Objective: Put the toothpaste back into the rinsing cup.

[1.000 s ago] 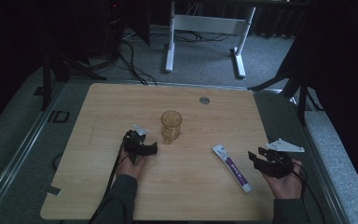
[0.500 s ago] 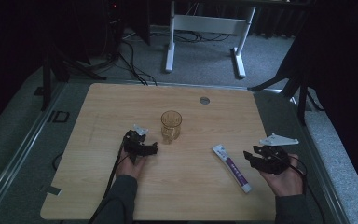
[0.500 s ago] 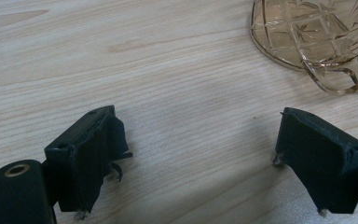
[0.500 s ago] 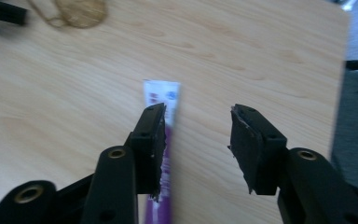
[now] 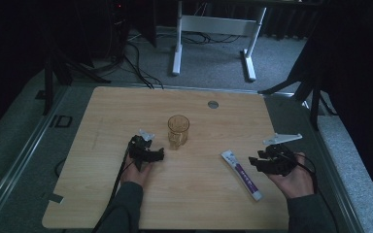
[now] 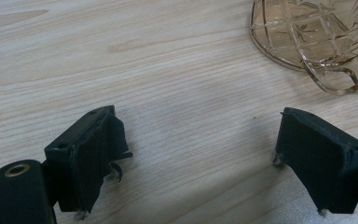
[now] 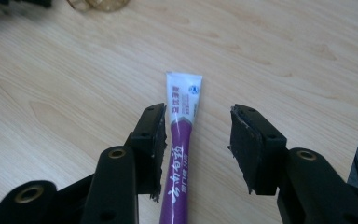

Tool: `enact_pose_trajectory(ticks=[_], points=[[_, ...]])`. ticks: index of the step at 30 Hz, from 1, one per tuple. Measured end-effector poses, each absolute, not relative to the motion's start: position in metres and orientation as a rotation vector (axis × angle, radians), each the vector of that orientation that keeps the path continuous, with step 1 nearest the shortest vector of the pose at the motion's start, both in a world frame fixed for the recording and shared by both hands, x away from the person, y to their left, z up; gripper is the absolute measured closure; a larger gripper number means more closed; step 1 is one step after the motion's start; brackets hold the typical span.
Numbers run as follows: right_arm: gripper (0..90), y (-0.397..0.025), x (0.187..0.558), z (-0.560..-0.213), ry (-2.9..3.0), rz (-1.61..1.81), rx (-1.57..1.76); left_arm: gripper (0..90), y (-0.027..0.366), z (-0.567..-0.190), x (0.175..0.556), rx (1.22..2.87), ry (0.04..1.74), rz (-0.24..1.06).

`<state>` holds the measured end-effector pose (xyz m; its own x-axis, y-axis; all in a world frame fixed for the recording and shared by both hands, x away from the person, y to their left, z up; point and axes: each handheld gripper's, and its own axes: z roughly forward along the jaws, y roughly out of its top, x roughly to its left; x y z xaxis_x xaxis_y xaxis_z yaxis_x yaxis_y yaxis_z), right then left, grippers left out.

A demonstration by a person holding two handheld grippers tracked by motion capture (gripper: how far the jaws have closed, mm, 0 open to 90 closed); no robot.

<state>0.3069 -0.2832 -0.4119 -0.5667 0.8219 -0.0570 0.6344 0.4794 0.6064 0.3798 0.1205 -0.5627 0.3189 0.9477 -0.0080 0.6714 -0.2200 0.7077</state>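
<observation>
High view first, from left to right: the left gripper (image 5: 147,151) sits left of centre on the wooden bench (image 5: 102,111), held in a hand whose sleeve comes up from the bottom edge, with its cable trailing back along the forearm. Just right of it, near the middle of the frame, stands an amber glass mug (image 5: 178,131), upright, close to the gripper's tip but apart from it. Further right a toothpaste tube (image 5: 241,174) lies flat, white at its upper end and purple below, slanting down toward the lower right. Beside the tube, at the right of the frame, the right gripper (image 5: 257,162) rests in the other hand, a grey plate on top. Left gripper view shows its jaws spread wide, bare bench between them and nothing held; the mug's cut-glass base and handle (image 6: 317,37) fill the upper right corner, clear of both jaws. Right gripper view shows the jaws partly open, straddling the tube (image 7: 181,135); the left-hand jaw is against or just beside the tube's edge, the right-hand one stands apart, and the tube is not gripped.
</observation>
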Motion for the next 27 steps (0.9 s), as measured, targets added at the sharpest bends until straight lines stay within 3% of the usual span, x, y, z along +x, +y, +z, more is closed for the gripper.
enact_pose_trajectory(ticks=[27], points=[[57.7,-0.264,0.332,-0.423,2.519,0.558,1.295,12.9,0.12,-0.563,0.38,1.976,1.425,0.582]])
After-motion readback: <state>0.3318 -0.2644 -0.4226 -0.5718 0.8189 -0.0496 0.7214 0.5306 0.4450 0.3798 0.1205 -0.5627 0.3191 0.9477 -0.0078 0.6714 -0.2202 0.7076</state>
